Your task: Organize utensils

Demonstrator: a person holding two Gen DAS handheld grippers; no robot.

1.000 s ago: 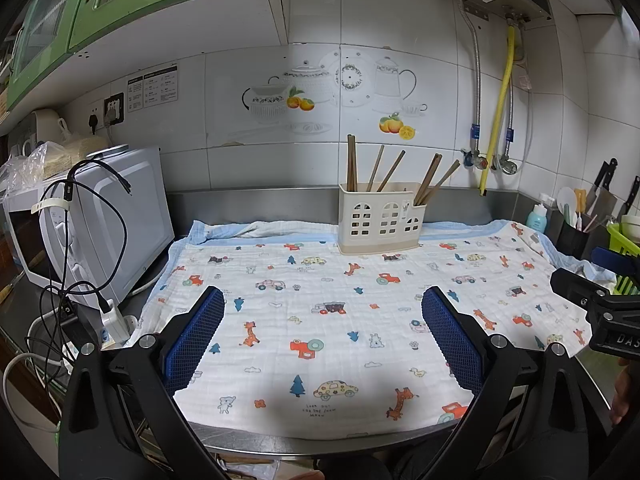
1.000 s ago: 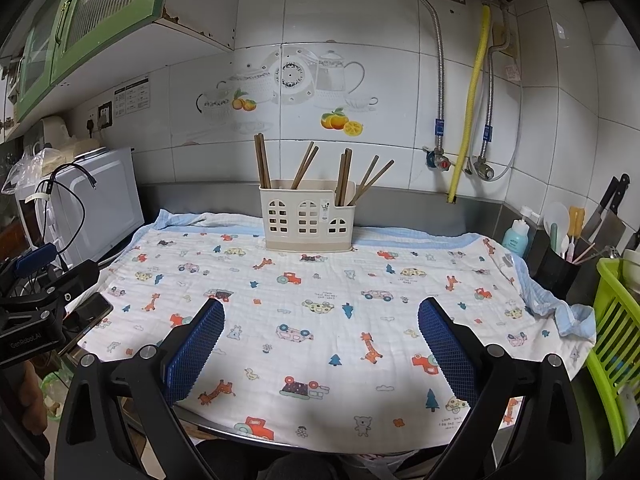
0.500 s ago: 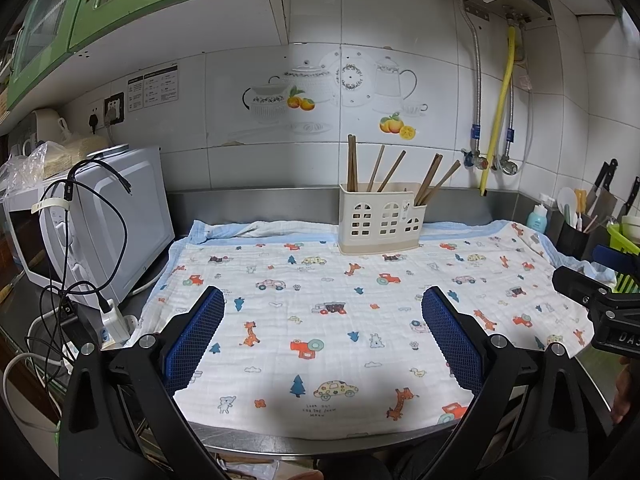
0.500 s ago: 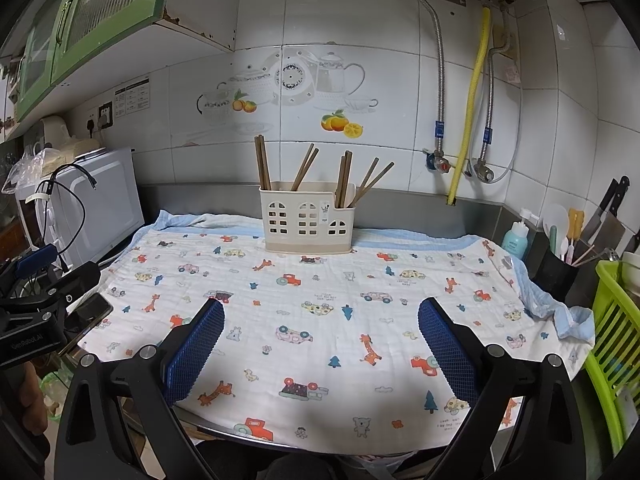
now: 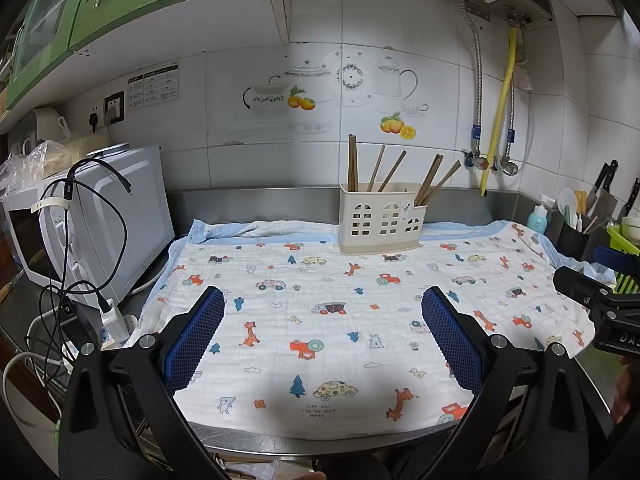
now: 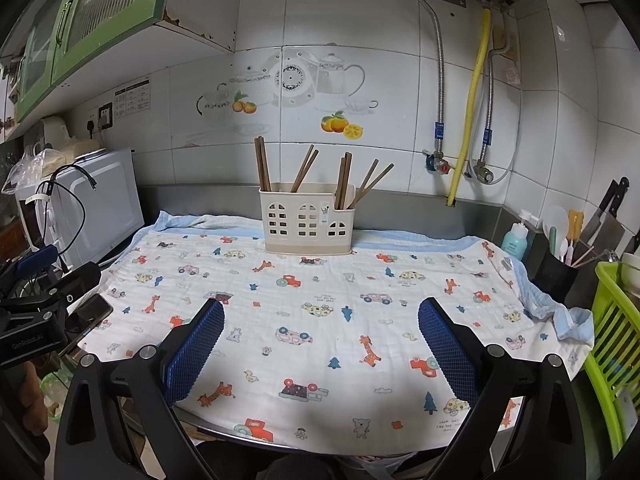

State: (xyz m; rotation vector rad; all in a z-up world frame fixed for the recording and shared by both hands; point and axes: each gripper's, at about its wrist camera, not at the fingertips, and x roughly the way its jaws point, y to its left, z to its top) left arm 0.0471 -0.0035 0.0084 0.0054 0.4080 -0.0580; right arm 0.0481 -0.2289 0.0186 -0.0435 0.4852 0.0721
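Left wrist view looks across the counter (image 5: pixel 256 442), which is covered by a white cloth (image 5: pixel 320 320) printed with cars, giraffes and trees. Its left claw (image 5: pixel 324 316) hovers over the near part of the cloth, blue pads spread wide with nothing between them. At the back of the cloth, against the steel splashback, stands a cream utensil holder (image 5: pixel 380 222) with brown chopsticks (image 5: pixel 352 162) sticking up from its compartments, some upright and some leaning right. A white microwave (image 5: pixel 104 220) with black cables draped over it sits just left of the cloth.

From the right wrist view, the right claw (image 6: pixel 322 316) is likewise splayed and empty above the cloth's near edge. A green rack (image 6: pixel 612 344) stands at the far right, beside a black cup (image 6: pixel 554 276) of kitchen tools.
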